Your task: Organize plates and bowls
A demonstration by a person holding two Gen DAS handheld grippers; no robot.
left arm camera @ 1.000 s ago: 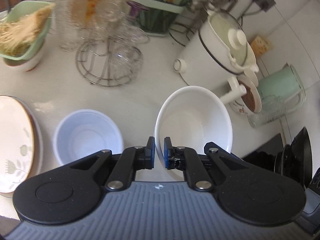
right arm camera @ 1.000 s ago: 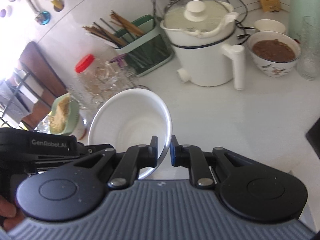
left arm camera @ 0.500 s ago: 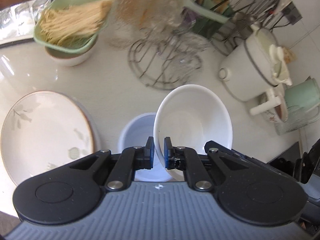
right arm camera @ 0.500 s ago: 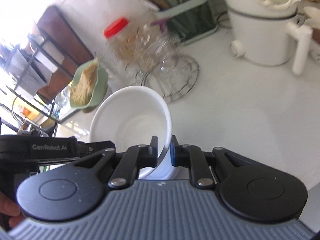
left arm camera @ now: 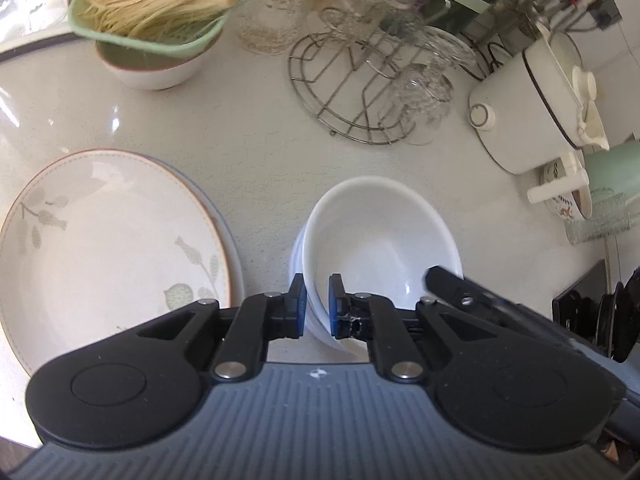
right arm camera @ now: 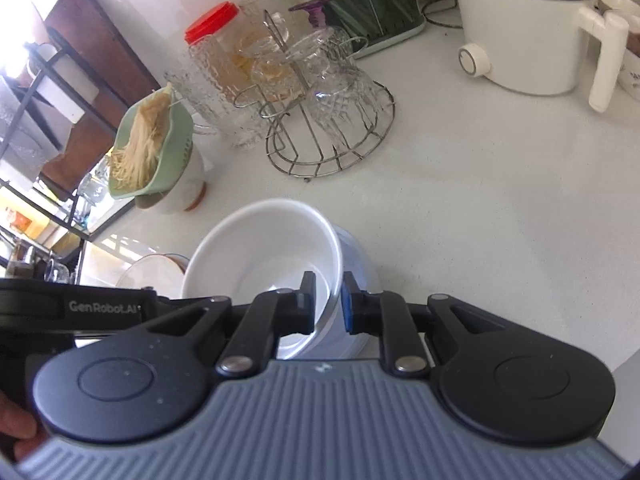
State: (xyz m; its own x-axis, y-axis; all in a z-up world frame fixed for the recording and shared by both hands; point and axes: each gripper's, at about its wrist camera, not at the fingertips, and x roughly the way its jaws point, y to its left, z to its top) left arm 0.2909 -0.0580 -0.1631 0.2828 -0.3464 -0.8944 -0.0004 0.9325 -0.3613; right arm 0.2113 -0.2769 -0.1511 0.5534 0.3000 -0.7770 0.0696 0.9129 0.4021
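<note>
While the left wrist view looks down over the pale countertop (left arm camera: 260,128), the left gripper (left arm camera: 317,304) has its two blue-padded fingers clamped on the near rim of a white bowl (left arm camera: 380,240), one finger outside the wall and one inside. That bowl sits nested in a pale blue bowl (left arm camera: 296,256), of which only a sliver of rim shows at its left side. Just to the left lies a floral plate (left arm camera: 108,248), stacked on another plate whose bluish edge peeks out along its right side. Farther back stand a green colander of noodles (left arm camera: 160,4) resting on a white bowl, a wire glass rack (left arm camera: 360,92) with upturned glasses, and a white electric pot (left arm camera: 536,108) at the right. From the right wrist view, the right gripper (right arm camera: 328,304) is likewise clenched on the white bowl (right arm camera: 264,248), gripping the rim on the side opposite the left tool, with one finger inside and the blue-padded one outside. The pale blue bowl (right arm camera: 360,264) shows beneath and to the right of it, standing on the countertop (right arm camera: 480,200). Part of the left gripper's black body fills the lower left, and the floral plate (right arm camera: 152,268) is partly visible beyond it. A red-lidded jar (right arm camera: 216,56), the wire glass rack (right arm camera: 328,120) and the white electric pot (right arm camera: 528,32) stand behind.
</note>
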